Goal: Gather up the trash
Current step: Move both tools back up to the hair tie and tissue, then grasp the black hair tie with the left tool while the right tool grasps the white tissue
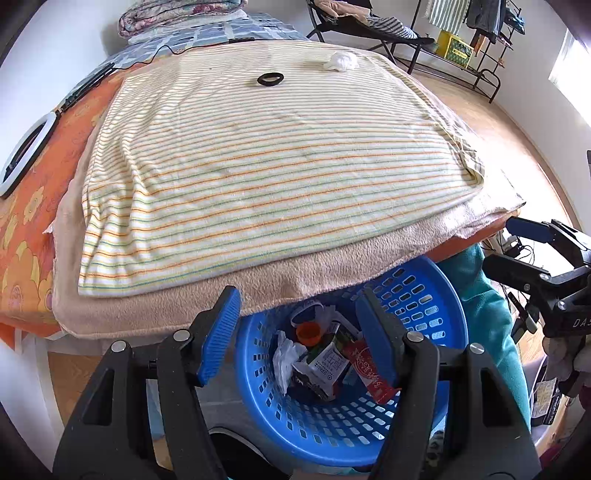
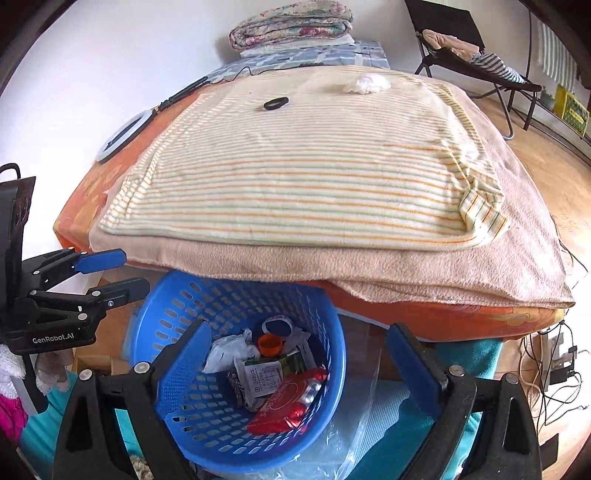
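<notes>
Bedroom in daylight
White walls [image 2: 110,55] and wooden floor [image 2: 535,166] are framing a bed [image 2: 443,317]; a folding chair [image 2: 476,55] is standing upper right.

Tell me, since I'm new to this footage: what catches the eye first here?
The blue basket at the foot of the bed, already holding wrappers and an orange cap, stands out most. Above it spreads the striped blanket, with a white tissue wad and a black ring lying near its far end. Both the left gripper and right gripper hang open over the basket.

Home bedroom: blanket-covered bed [image 2: 332,177], folded quilt [image 2: 291,26], folding chair [image 2: 476,55].
</notes>
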Available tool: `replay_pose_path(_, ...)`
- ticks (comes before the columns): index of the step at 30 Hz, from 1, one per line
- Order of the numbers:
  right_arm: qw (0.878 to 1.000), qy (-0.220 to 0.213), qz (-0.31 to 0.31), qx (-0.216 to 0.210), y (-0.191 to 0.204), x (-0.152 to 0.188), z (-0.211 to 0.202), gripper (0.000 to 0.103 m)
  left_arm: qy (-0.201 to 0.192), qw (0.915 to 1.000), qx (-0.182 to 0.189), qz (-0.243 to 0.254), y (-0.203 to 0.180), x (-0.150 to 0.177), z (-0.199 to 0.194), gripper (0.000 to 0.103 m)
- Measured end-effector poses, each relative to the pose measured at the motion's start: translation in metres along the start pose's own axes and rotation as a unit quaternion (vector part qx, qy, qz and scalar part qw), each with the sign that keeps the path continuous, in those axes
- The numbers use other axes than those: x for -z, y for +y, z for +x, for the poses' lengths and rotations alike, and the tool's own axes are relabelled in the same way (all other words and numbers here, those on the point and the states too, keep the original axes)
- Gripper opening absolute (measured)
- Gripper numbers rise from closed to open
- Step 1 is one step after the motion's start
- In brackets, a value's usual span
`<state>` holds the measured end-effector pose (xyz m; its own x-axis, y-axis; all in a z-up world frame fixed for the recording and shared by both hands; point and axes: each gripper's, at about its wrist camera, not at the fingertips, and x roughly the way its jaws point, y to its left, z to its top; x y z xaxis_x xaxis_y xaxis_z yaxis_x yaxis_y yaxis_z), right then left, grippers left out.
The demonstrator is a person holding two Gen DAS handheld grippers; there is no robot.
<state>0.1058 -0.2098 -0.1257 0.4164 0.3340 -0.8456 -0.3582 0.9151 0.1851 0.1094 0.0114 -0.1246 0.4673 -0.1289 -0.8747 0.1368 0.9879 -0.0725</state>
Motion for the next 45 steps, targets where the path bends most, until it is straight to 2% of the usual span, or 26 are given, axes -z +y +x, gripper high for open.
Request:
replay_pose_path(12, 0.994, -0.088, 0.014, 0.064, -0.025, -0.081, -0.02, 0.102, -0.022, 0.9995, 0.001, -0.023, 0.016, -0.085, 0.021, 0.067)
replay_pose_path(15, 0.991, -0.101, 0.011, 0.082, -0.029, -0.105, -0.019, 0.102, -0.025, 0.9993, -0.001, -0.027, 0.019, -0.107, 0.032, 0.067)
replay_pose_path(22, 0.988, -0.12, 0.013, 0.092, -0.042, -0.154, -0.008, 0.102, -0.035, 0.9988, -0.003, -0.033, 0.024, -0.15, 0.052, 0.067)
replay_pose_path(29, 0.987, -0.127, 0.01, 0.095, -0.051, -0.195, 0.015, 0.102, -0.042, 0.9984, -0.005, -0.037, 0.032, -0.183, 0.074, 0.067)
replay_pose_path(37, 0.992, -0.114, 0.046, 0.038, -0.076, -0.236, 0.053, 0.102, -0.037, 0.9984, -0.001, -0.043, 0.043, -0.21, 0.105, 0.067)
replay_pose_path(40, 0.992, -0.105, 0.062, 0.032, -0.084, -0.25, 0.073, 0.102, -0.034, 0.9987, -0.005, -0.037, 0.042, -0.22, 0.119, 0.067)
replay_pose_path(45, 0.993, -0.093, 0.067, 0.04, -0.091, -0.27, 0.108, 0.102, -0.032, 0.9989, -0.007, -0.033, 0.044, -0.231, 0.138, 0.056)
